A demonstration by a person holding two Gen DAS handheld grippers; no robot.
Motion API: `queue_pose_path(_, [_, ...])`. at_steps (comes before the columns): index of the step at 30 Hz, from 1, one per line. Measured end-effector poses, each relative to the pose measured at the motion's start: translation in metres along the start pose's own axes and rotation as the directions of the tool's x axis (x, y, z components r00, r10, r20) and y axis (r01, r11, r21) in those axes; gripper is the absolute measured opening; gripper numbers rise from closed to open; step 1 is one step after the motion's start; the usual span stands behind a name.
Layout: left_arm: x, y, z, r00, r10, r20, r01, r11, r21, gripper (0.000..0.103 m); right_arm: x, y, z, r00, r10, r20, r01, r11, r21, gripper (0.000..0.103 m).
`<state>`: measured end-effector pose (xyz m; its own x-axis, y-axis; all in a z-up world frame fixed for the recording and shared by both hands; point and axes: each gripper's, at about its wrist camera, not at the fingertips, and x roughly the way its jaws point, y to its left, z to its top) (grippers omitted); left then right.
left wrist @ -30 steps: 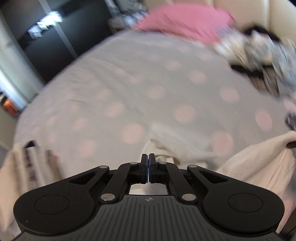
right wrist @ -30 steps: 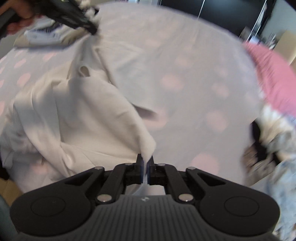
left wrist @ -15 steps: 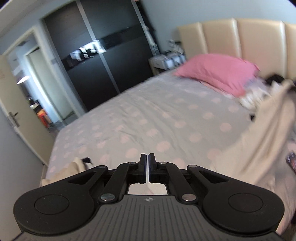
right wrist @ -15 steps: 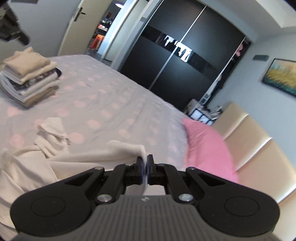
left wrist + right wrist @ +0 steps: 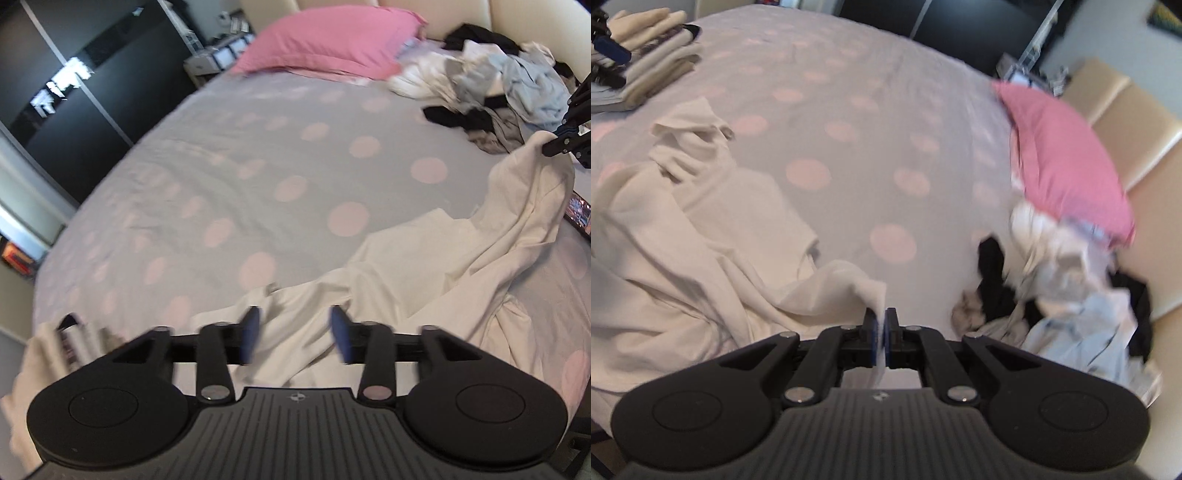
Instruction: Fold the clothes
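A crumpled white garment (image 5: 424,266) lies across the near side of the bed. My left gripper (image 5: 295,332) hovers over its near end with the jaws opening. The cloth shows below the gap, and the blue pads (image 5: 251,334) do not press on it. My right gripper (image 5: 882,332) is shut on a corner of the same garment (image 5: 683,240) and holds it slightly lifted. In the left wrist view that right gripper (image 5: 557,142) shows at the right edge, pinching the raised corner. A blurred blue pad and dark parts at the top left of the right wrist view look like the left gripper (image 5: 609,48).
The bed has a grey cover with pink dots (image 5: 258,147). A pink pillow (image 5: 332,40) and a pile of unfolded clothes (image 5: 491,85) lie by the headboard. A stack of folded clothes (image 5: 653,62) sits at the far corner. A dark flat device (image 5: 576,218) lies at the right edge.
Both grippers swung up and came back down over the bed. The left gripper went from shut to open. The right stays shut on the garment.
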<state>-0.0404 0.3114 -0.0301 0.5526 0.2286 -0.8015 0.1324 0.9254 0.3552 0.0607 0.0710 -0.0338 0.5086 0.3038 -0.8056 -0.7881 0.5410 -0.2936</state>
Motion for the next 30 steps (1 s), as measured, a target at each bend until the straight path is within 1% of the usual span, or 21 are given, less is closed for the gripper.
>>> queue_pose_path(3, [0.037, -0.007, 0.009, 0.999, -0.049, -0.008, 0.049, 0.998, 0.026, 0.054, 0.023, -0.006, -0.004, 0.999, 0.025, -0.019, -0.024, 0.998, 0.050, 0.005])
queue_pose_path(5, [0.064, -0.008, 0.015, 0.996, -0.082, -0.021, 0.083, 0.996, 0.019, 0.057, 0.035, -0.009, -0.004, 0.998, 0.050, -0.037, -0.048, 0.997, 0.068, 0.005])
queue_pose_path(7, [0.090, -0.008, 0.020, 0.992, -0.119, -0.036, 0.120, 0.993, 0.004, 0.058, 0.040, -0.010, -0.003, 0.997, 0.065, -0.039, -0.063, 0.996, 0.058, 0.005])
queue_pose_path(11, [0.137, -0.007, 0.024, 0.978, -0.186, -0.090, 0.183, 0.982, -0.037, 0.058, 0.052, -0.010, 0.001, 0.995, 0.089, -0.055, -0.086, 0.995, 0.048, 0.006])
queue_pose_path(13, [0.158, -0.006, 0.023, 0.967, -0.224, -0.120, 0.216, 0.974, -0.074, 0.058, 0.059, -0.012, 0.001, 0.991, 0.111, -0.071, -0.107, 0.993, 0.058, 0.007])
queue_pose_path(15, [0.173, -0.002, 0.020, 0.950, -0.277, -0.143, 0.256, 0.956, -0.145, 0.054, 0.065, -0.011, 0.000, 0.988, 0.123, -0.094, -0.118, 0.991, 0.055, 0.007])
queue_pose_path(16, [0.180, 0.000, 0.017, 0.940, -0.305, -0.152, 0.276, 0.943, -0.184, 0.048, 0.067, -0.010, -0.001, 0.986, 0.126, -0.105, -0.121, 0.991, 0.052, 0.007])
queue_pose_path(17, [0.184, 0.002, 0.015, 0.934, -0.323, -0.152, 0.287, 0.933, -0.216, 0.039, 0.069, -0.010, -0.001, 0.985, 0.128, -0.113, -0.123, 0.991, 0.050, 0.007])
queue_pose_path(18, [0.185, 0.003, 0.012, 0.932, -0.332, -0.147, 0.292, 0.925, -0.242, 0.037, 0.070, -0.009, -0.001, 0.985, 0.130, -0.117, -0.125, 0.991, 0.049, 0.007])
queue_pose_path(19, [0.187, 0.005, 0.009, 0.929, -0.342, -0.141, 0.297, 0.916, -0.269, 0.033, 0.071, -0.009, 0.000, 0.984, 0.131, -0.120, -0.126, 0.991, 0.049, 0.007])
queue_pose_path(20, [0.185, 0.006, 0.006, 0.929, -0.347, -0.131, 0.300, 0.910, -0.286, 0.025, 0.070, -0.010, 0.000, 0.984, 0.130, -0.119, -0.125, 0.991, 0.052, 0.007])
queue_pose_path(22, [0.175, 0.012, 0.001, 0.931, -0.350, -0.102, 0.303, 0.899, -0.317, 0.017, 0.069, -0.011, 0.002, 0.985, 0.129, -0.115, -0.122, 0.991, 0.062, 0.007])
queue_pose_path(24, [0.160, 0.021, -0.004, 0.934, -0.352, -0.066, 0.305, 0.877, -0.372, 0.015, 0.066, -0.013, 0.004, 0.987, 0.125, -0.101, -0.118, 0.990, 0.077, 0.007])
queue_pose_path(25, [0.151, 0.025, -0.007, 0.938, -0.343, -0.048, 0.299, 0.871, -0.389, 0.014, 0.065, -0.014, 0.006, 0.988, 0.121, -0.092, -0.113, 0.990, 0.084, 0.007])
queue_pose_path(27, [0.129, 0.032, -0.010, 0.951, -0.309, -0.015, 0.277, 0.873, -0.401, 0.014, 0.059, -0.016, 0.008, 0.994, 0.092, -0.065, -0.086, 0.992, 0.094, 0.006])
queue_pose_path(30, [0.088, 0.046, -0.015, 0.972, -0.235, 0.027, 0.225, 0.882, -0.413, 0.013, 0.043, -0.019, 0.012, 1.000, 0.028, 0.001, -0.028, 0.994, 0.103, 0.006])
